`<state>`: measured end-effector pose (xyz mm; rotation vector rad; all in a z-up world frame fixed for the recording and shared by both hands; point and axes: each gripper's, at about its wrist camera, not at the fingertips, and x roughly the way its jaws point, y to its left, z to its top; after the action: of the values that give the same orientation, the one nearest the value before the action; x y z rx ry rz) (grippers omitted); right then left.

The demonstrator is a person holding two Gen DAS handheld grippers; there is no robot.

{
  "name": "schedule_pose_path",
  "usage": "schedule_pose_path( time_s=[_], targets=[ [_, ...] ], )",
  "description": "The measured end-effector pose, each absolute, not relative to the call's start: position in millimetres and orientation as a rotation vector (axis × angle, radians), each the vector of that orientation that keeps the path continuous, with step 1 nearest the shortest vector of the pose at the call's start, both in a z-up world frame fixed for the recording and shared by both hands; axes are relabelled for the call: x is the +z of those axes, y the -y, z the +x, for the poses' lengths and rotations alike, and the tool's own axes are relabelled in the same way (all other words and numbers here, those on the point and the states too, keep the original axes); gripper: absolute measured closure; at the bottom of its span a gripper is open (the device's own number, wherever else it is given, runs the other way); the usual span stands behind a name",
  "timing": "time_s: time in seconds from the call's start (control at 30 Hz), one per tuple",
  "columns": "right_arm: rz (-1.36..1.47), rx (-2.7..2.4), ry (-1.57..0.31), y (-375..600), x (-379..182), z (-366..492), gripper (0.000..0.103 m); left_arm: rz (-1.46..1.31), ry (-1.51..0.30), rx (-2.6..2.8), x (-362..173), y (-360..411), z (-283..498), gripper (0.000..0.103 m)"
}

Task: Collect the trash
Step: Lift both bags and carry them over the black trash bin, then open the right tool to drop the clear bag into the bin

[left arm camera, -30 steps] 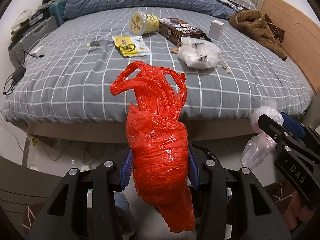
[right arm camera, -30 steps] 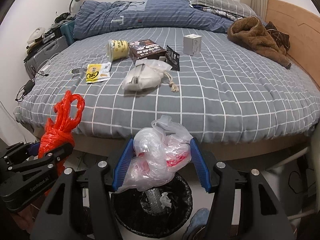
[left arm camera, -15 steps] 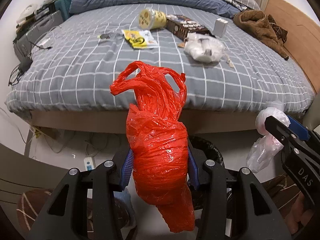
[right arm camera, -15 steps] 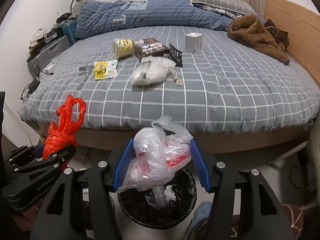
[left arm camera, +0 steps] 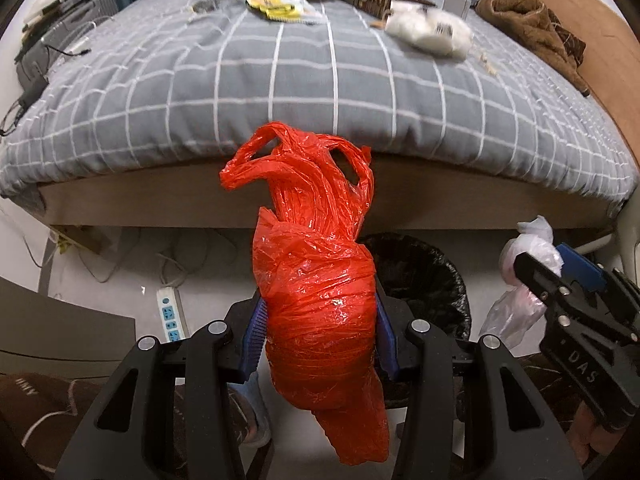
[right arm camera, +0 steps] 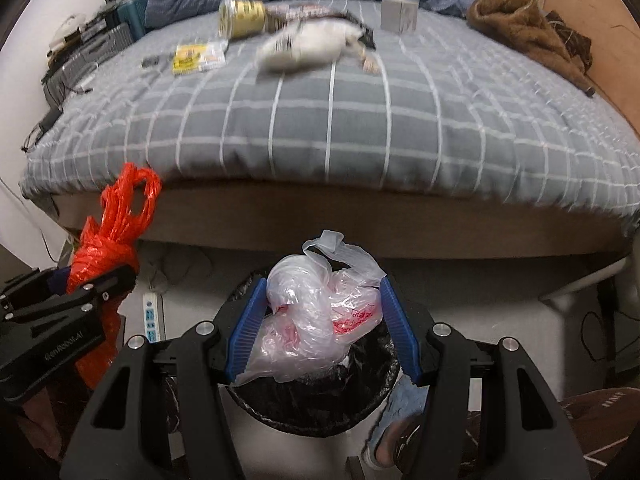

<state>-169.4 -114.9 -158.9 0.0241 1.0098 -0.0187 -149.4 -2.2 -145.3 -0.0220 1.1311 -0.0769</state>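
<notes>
- Left gripper is clamping the red bag, partly closed, beside the bin.
- Right gripper is pinching the clear bag directly over the bin.

1. Plastic bags held: 2, red bag and clear bag.
2. Bins: 1, black-lined bin.
3. Power strips: 1.
4. Items on bed: about 7, blur makes the far edge uncertain.
5. Brown garment: 1.
</notes>
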Motion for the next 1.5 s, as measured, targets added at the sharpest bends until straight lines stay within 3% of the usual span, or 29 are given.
schedule_pose_path(
  time_s=[0.5,0.73,0.97,1.5],
  targets=[
    [0.005,0.026,-1.105,96.2,-213.0,-132.3,0.043,-0.024,-1.199,-0.045,-192.8,-12.9,-120.2,0.058],
    [0.0,0.026,-1.098,97.0,-219.3,-131.8,0.022,-0.016,-1.218,-0.037,-203.2,-15.9,-121.6,0.058],
    [-0.002,-0.048,-1.083,126.1,-219.3,-138.6,0.009,-0.002,-1.232,-0.078,-209.3,8.0,-112.6,0.058],
    [0.064,-0.225,-1.049,215.2,-209.1,-154.3,0.008,0.076,-1.253,-0.193,-219.1,93.0,-112.7,0.057]
  ],
)
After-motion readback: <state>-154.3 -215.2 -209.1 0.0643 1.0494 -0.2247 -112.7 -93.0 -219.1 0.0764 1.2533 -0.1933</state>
